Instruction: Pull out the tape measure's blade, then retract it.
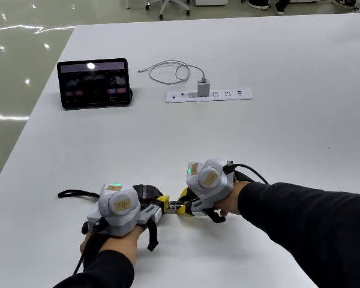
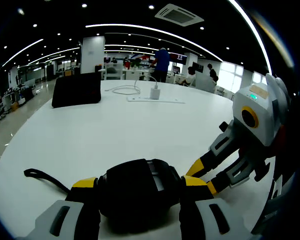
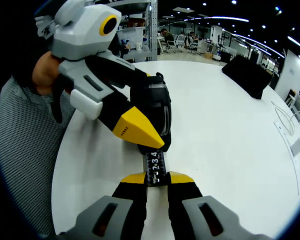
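A black tape measure (image 2: 137,192) lies on the white table (image 1: 228,138), and my left gripper (image 2: 139,186) is shut on its case. Its wrist strap (image 2: 42,177) trails off to the left. In the right gripper view the case (image 3: 155,107) sits just ahead, with a short length of black blade (image 3: 155,167) with white numbers pulled out of it. My right gripper (image 3: 155,179) is shut on the blade's end. In the head view the two grippers face each other near the table's front edge, left gripper (image 1: 159,207) and right gripper (image 1: 181,207) almost touching, the case (image 1: 147,193) between.
A black tablet (image 1: 94,82) stands at the back left of the table. A white power strip (image 1: 209,95) with a charger and coiled cable (image 1: 168,72) lies behind the middle. The table's left edge runs close to the tablet.
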`<state>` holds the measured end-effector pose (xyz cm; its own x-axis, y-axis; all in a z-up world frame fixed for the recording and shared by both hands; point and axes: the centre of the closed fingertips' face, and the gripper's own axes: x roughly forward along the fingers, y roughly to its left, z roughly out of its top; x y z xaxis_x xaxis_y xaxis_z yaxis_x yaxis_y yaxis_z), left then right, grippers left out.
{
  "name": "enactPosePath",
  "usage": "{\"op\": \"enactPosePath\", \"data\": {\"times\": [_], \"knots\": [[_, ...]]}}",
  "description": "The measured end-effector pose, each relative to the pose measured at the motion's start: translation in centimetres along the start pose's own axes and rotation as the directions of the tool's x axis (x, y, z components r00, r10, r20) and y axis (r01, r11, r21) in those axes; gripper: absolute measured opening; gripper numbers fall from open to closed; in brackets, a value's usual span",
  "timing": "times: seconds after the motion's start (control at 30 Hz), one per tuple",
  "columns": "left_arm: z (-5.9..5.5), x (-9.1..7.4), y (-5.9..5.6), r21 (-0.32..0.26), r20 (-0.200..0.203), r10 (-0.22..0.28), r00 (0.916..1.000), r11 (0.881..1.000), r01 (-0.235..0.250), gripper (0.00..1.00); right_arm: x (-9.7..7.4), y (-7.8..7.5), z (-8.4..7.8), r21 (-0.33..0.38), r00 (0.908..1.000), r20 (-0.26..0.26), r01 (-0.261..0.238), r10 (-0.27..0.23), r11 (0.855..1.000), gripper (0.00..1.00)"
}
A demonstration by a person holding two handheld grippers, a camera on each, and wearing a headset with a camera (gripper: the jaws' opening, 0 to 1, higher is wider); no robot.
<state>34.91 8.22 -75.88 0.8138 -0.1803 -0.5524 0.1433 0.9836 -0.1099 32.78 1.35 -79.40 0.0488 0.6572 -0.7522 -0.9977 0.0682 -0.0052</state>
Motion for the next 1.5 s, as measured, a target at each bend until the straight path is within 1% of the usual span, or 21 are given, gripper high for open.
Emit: {"op": "enactPosePath", "data": {"times": [0.2, 0.47, 0.7, 0.8, 0.87, 0.9, 0.97, 1.0, 1.07, 1.2, 1.23, 1.27, 1.3, 1.33, 1.4, 1.5], "knots": [[0.0, -0.1, 0.0, -0.001, 0.002, -0.002, 1.0, 1.0, 0.002, 0.6, 0.7, -0.1, 0.4, 0.003, 0.9998, 0.018, 0.001, -0.001, 1.0, 0.11], [0.0, -0.1, 0.1, -0.01, -0.004, -0.012, 0.9999, 1.0, 0.012, 0.6, 0.9, 0.2, 0.9, 0.001, 0.9996, 0.027, 0.005, -0.005, 1.0, 0.11], [0.0, -0.2, 0.0, -0.015, -0.005, -0.019, 0.9998, 1.0, 0.019, 0.6, 1.2, 0.3, 1.4, 0.013, 0.9992, 0.04, 0.004, -0.004, 1.0, 0.11], [0.0, -0.2, 0.0, -0.011, -0.005, -0.021, 0.9998, 1.0, 0.021, 0.6, 1.4, 0.4, 1.6, 0.025, 0.9991, 0.043, -0.005, 0.004, 1.0, 0.11], [0.0, -0.1, 0.0, -0.013, -0.004, -0.021, 0.9998, 1.0, 0.021, 0.6, 1.3, 0.3, 1.5, 0.024, 0.9991, 0.041, -0.003, 0.002, 1.0, 0.11], [0.0, -0.1, 0.0, -0.013, -0.004, -0.022, 0.9998, 1.0, 0.022, 0.6, 1.3, 0.3, 1.6, -0.039, 0.999, 0.044, 0.002, 0.0, 0.999, 0.12], [0.0, -0.2, 0.1, -0.023, -0.003, -0.021, 0.9998, 1.0, 0.021, 0.6, 1.0, 0.4, 1.4, -0.015, 0.9989, 0.047, 0.002, -0.001, 1.0, 0.12], [0.0, -0.1, 0.1, -0.018, -0.002, -0.019, 0.9998, 1.0, 0.019, 0.6, 0.9, 0.2, 1.5, 0.002, 0.9984, 0.057, 0.003, -0.003, 1.0, 0.12], [0.0, -0.1, 0.1, -0.017, -0.002, -0.019, 0.9998, 1.0, 0.019, 0.6, 1.0, 0.4, 1.5, -0.007, 0.9983, 0.057, 0.012, -0.011, 1.0, 0.12], [0.0, -0.1, 0.1, -0.017, -0.003, -0.021, 0.9998, 1.0, 0.021, 0.6, 0.9, 0.3, 1.4, 0.013, 0.9983, 0.057, 0.013, -0.014, 1.0, 0.12], [0.0, -0.1, 0.1, -0.017, -0.003, -0.019, 0.9998, 1.0, 0.019, 0.6, 0.8, 0.3, 0.9, 0.008, 0.999, 0.04, 0.016, -0.016, 1.0, 0.12], [0.0, -0.1, 0.1, -0.017, -0.003, -0.018, 0.9998, 1.0, 0.018, 0.6, 0.6, 0.1, 0.4, 0.015, 0.9991, 0.032, 0.029, -0.03, 0.999, 0.12], [0.0, -0.1, 0.1, -0.019, -0.003, -0.019, 0.9998, 1.0, 0.019, 0.6, 0.7, 0.2, 0.2, 0.008, 0.9993, 0.034, 0.015, -0.016, 1.0, 0.11], [0.0, -0.1, 0.1, -0.02, -0.003, -0.02, 0.9998, 1.0, 0.02, 0.6, 0.7, 0.2, 0.0, 0.029, 0.999, 0.04, 0.019, -0.02, 0.999, 0.11], [0.0, -0.1, 0.0, -0.019, -0.003, -0.022, 0.9998, 1.0, 0.022, 0.6, 0.6, 0.3, 0.0, 0.006, 0.9985, 0.051, 0.02, -0.02, 1.0, 0.11], [0.0, -0.1, 0.0, -0.019, -0.006, -0.024, 0.9997, 1.0, 0.024, 0.6, 0.8, 0.2, 0.4, 0.025, 0.9981, 0.057, 0.022, -0.023, 0.999, 0.11]]}}
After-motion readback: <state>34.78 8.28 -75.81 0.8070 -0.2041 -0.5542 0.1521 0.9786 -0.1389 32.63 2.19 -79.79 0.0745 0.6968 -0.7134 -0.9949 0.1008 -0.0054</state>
